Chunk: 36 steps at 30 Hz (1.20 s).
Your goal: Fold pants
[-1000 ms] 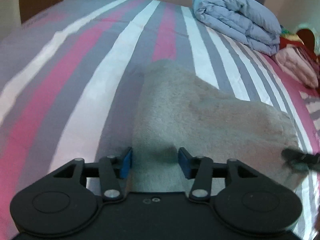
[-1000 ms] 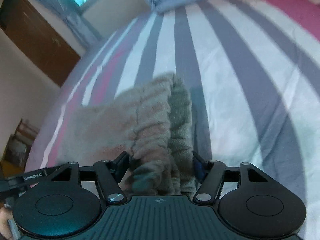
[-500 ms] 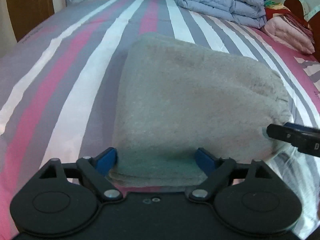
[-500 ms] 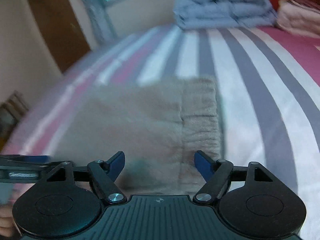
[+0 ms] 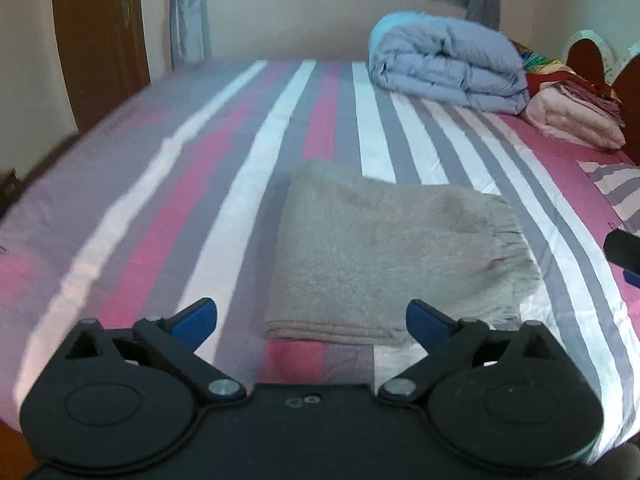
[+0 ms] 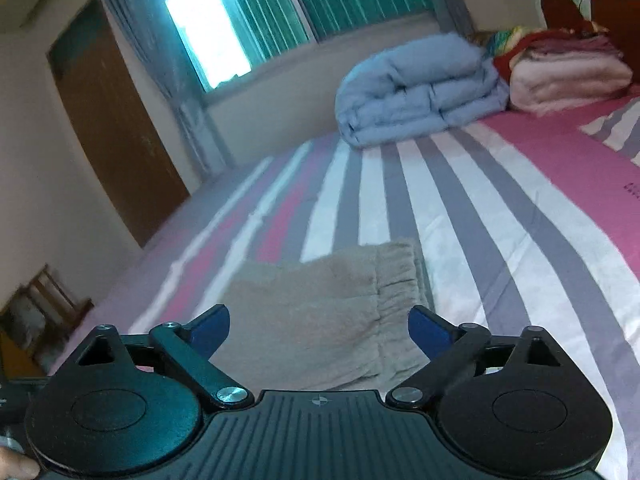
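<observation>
The grey fleece pants (image 5: 392, 256) lie folded into a flat rectangle on the striped bed (image 5: 160, 184), with the gathered waistband at the right end. My left gripper (image 5: 312, 320) is open and empty, held back just short of the near folded edge. In the right wrist view the pants (image 6: 320, 320) lie flat ahead, waistband (image 6: 400, 280) on the right. My right gripper (image 6: 319, 330) is open and empty, raised above their near edge. Part of the right gripper (image 5: 624, 254) shows at the far right of the left wrist view.
A folded light blue duvet (image 5: 444, 68) and a pile of pink and red bedding (image 5: 576, 116) sit at the far right of the bed. A brown wooden door (image 6: 116, 120) and a curtained window (image 6: 280, 20) stand beyond the bed. The bed's near edge (image 5: 608, 400) runs just below the pants.
Both grippers let go of the pants, opened wide and drew back and up. The pants now lie flat and folded on the bed.
</observation>
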Each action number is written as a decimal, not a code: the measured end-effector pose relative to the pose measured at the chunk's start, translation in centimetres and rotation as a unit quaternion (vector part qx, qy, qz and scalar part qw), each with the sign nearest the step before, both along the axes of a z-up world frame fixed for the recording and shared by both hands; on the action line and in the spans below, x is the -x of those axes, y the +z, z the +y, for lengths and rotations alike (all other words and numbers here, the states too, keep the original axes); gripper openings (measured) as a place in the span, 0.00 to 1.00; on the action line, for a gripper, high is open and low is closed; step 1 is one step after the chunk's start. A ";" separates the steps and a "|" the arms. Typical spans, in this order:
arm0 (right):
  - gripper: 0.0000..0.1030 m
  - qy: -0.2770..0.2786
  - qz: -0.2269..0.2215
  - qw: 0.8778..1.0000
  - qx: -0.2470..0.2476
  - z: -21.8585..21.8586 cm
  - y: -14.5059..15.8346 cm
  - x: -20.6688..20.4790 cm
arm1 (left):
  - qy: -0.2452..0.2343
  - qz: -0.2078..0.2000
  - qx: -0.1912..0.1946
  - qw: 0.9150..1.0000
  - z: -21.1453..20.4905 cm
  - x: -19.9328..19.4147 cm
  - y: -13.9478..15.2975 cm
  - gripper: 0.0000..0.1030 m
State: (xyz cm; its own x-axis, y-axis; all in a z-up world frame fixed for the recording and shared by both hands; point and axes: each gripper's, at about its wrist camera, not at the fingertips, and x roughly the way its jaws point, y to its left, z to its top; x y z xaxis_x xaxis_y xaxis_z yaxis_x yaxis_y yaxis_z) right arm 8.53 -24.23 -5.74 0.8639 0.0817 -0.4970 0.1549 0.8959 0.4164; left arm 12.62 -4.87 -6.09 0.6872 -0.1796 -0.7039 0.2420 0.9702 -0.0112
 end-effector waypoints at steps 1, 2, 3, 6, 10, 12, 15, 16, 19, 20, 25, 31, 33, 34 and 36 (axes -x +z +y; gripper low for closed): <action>0.93 -0.003 -0.007 1.000 -0.001 0.1 1.1 0.5 | 0.001 -0.012 -0.006 1.000 -0.1 1.0 0.7 0.94; 0.93 -0.008 -0.016 1.000 0.001 0.4 2.1 1.5 | 0.001 -0.023 -0.009 1.000 0.0 2.3 1.5 0.94; 0.95 -0.013 -0.024 1.000 0.003 0.8 3.0 2.6 | 0.000 -0.030 -0.008 1.000 0.0 3.2 2.1 0.94; 1.00 -0.023 -0.045 0.999 0.012 2.1 5.1 5.6 | -0.005 -0.050 -0.007 0.999 0.0 6.6 3.8 0.94; 1.00 -0.040 -0.048 0.998 0.025 3.8 6.6 9.6 | -0.015 -0.074 -0.005 0.997 0.2 10.5 5.1 0.94; 1.00 -0.046 -0.054 0.997 0.033 4.6 6.8 11.3 | -0.015 -0.086 -0.005 0.996 0.3 12.3 5.4 0.94; 1.00 -0.048 -0.056 0.996 0.056 5.7 6.5 13.0 | -0.020 -0.082 0.001 0.996 0.2 13.7 5.4 0.94; 1.00 -0.047 -0.058 0.995 0.061 6.1 6.3 13.5 | -0.020 -0.080 0.002 0.997 0.2 14.2 5.4 0.94; 1.00 -0.048 -0.067 0.995 0.058 6.5 5.6 14.6 | -0.019 -0.088 0.000 0.996 0.1 15.3 5.3 0.94; 1.00 -0.051 -0.067 0.995 0.057 6.5 5.5 14.7 | -0.017 -0.092 -0.002 0.996 0.1 15.6 5.3 0.94; 1.00 -0.055 -0.075 0.993 0.074 6.6 6.1 15.1 | -0.011 -0.100 0.004 0.995 0.3 16.6 5.6 0.94; 1.00 -0.055 -0.076 0.991 0.092 6.8 6.5 15.5 | 0.002 -0.097 0.012 0.995 0.7 16.5 5.5 0.94; 1.00 -0.057 -0.073 0.991 0.094 6.8 6.6 15.5 | 0.004 -0.098 0.010 0.995 0.8 16.5 5.5 0.94; 1.00 -0.056 -0.072 0.991 0.097 6.8 6.6 15.4 | 0.004 -0.099 0.009 0.995 0.9 16.5 5.5 0.94; 1.00 -0.058 -0.073 0.990 0.105 6.8 6.7 15.5 | 0.007 -0.104 0.008 0.995 0.9 16.5 5.5 0.94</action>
